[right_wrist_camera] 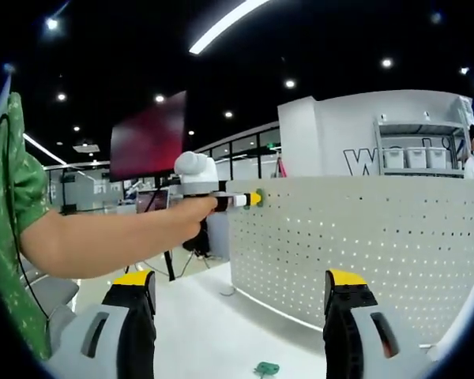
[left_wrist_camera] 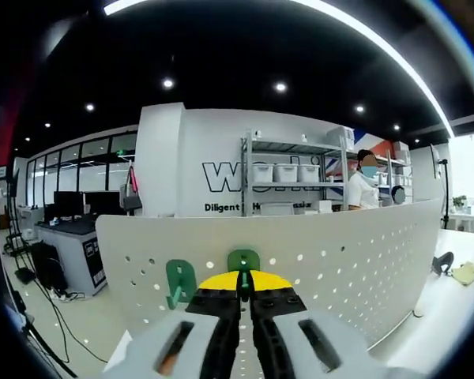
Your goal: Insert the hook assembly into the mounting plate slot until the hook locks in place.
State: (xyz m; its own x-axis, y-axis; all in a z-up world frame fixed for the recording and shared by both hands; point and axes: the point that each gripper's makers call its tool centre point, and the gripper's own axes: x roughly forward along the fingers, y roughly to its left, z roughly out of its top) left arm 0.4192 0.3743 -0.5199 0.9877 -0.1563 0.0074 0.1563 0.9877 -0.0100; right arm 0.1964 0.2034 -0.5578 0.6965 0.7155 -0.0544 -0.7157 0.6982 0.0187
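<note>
The left gripper (left_wrist_camera: 244, 294) has its jaws pressed together on a green hook (left_wrist_camera: 243, 262), holding it right up against the face of the white perforated panel (left_wrist_camera: 355, 253), which I take to be the mounting plate. A second green hook (left_wrist_camera: 179, 283) already hangs on the panel just to its left. In the right gripper view the left gripper (right_wrist_camera: 251, 199) shows reaching out at the end of the person's bare forearm (right_wrist_camera: 110, 237), its tip at the panel's near top corner.

The right gripper (right_wrist_camera: 241, 316) hangs back with its jaws wide apart, holding nothing, over the white table (right_wrist_camera: 205, 316). A small green piece (right_wrist_camera: 265, 368) lies on the table between them (another hook, perhaps; too small to tell).

What could go wrong, as I judge it: the hook's tabs may sit against solid sheet rather than in the holes, and a push would then skid it along the panel or twist it in the jaws. The panel stands free on the table and is not braced by the other gripper, so a firm push could tip or shove it away. Whether the hook is already locked, I cannot tell.

Beyond the panel stand a metal shelf (left_wrist_camera: 296, 178) with white bins, a person beside it, and desks with monitors (left_wrist_camera: 79, 204) far left. Nothing stands between hook and panel.
</note>
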